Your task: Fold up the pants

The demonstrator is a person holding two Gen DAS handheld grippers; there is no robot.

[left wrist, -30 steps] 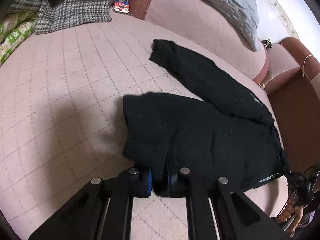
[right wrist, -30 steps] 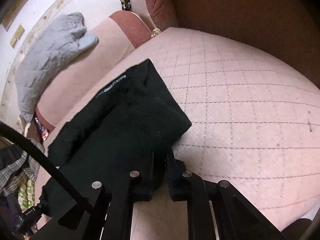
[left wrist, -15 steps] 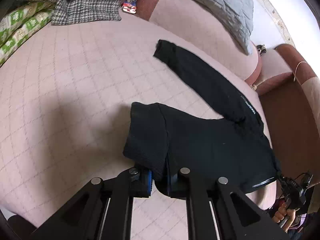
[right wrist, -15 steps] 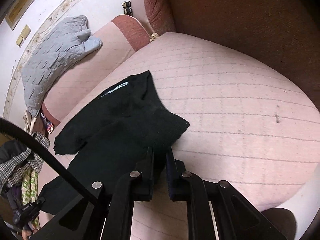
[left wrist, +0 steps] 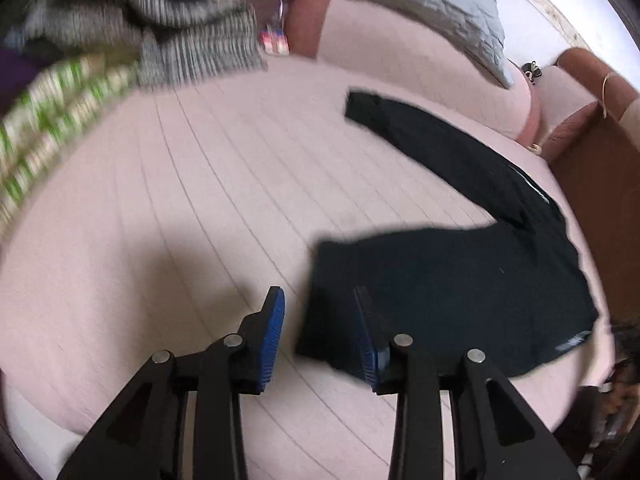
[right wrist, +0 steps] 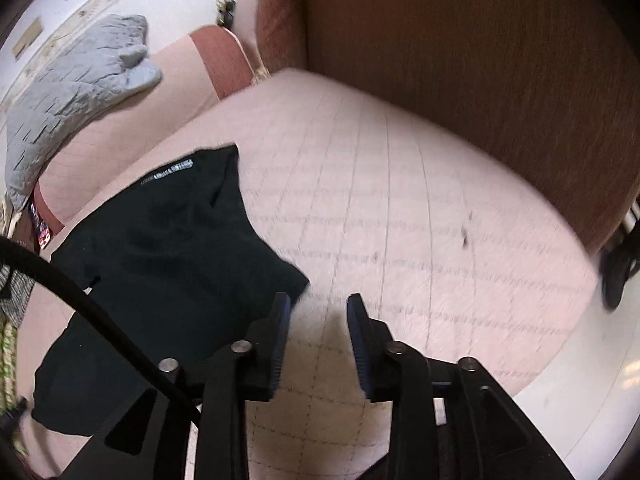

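Carrier: pink quilted bed [left wrist: 200,208], its mattress bearing everything listed here.

Far-left corner: heap of checked and green-patterned cloth [left wrist: 132,52], blurred, not part of the job.

My left gripper [left wrist: 320,328]: jaws have just been opening and stand apart, released; nothing is between the blue pads. The left pad is over bare mattress, the right pad over the near edge of the garment.

Task item: black pants [left wrist: 452,292], lying towards the right side of the bed. A broad folded panel sits near the near edge; one leg runs from it towards the far edge, below the grey quilt [left wrist: 420,4] draped on the headboard.

My right gripper [right wrist: 318,328]: jaws have likewise just been opening, released, empty. The pants' corner [right wrist: 296,276] lies just beside my left finger, not between the pads.

Step in hand: judged as the let-go after laying one fold; the cloth rests on the mattress on its own.

Next move calls for: probably taking up the stretched-out leg at its far end and bringing it over the folded panel, edges matched.
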